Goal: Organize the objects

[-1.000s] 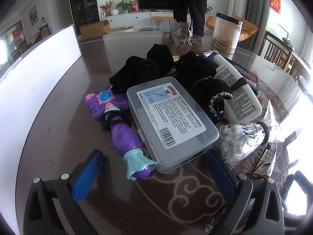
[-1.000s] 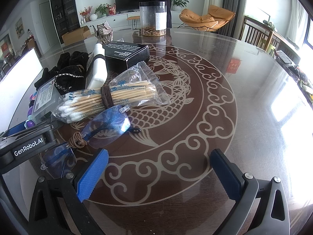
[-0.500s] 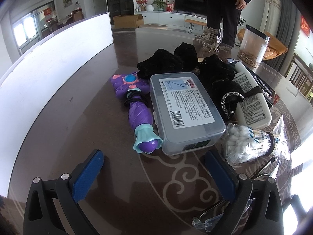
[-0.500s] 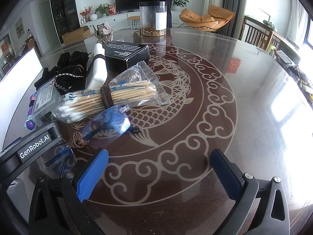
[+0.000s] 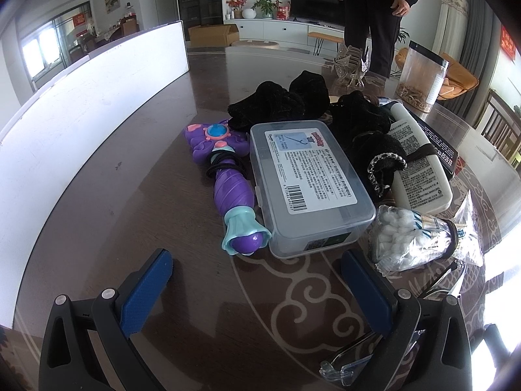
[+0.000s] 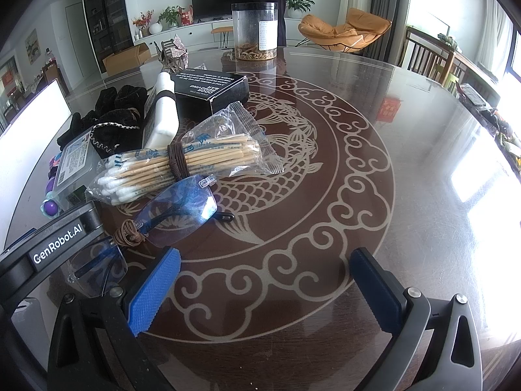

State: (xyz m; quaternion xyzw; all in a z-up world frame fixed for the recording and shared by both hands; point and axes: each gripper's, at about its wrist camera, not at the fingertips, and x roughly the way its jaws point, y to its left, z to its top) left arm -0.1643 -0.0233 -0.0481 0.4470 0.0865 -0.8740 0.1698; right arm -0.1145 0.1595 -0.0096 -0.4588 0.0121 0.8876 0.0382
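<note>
A row of items lies on the dark round table. In the left wrist view: a purple toy wand, a grey plastic box, black gloves, a white bottle and a bag of cotton swabs. My left gripper is open and empty, just short of the box and wand. In the right wrist view: the swab bag, clear glasses, a black carton. My right gripper is open and empty over bare table, right of the glasses.
A white panel stands along the table's left side. A clear jar and a small silver ornament stand at the far edge. A person stands beyond the table. Chairs stand at the right.
My left gripper has pulled back and turned left, so the box and wand sit farther ahead. The right gripper has not moved. Nothing was grasped.
</note>
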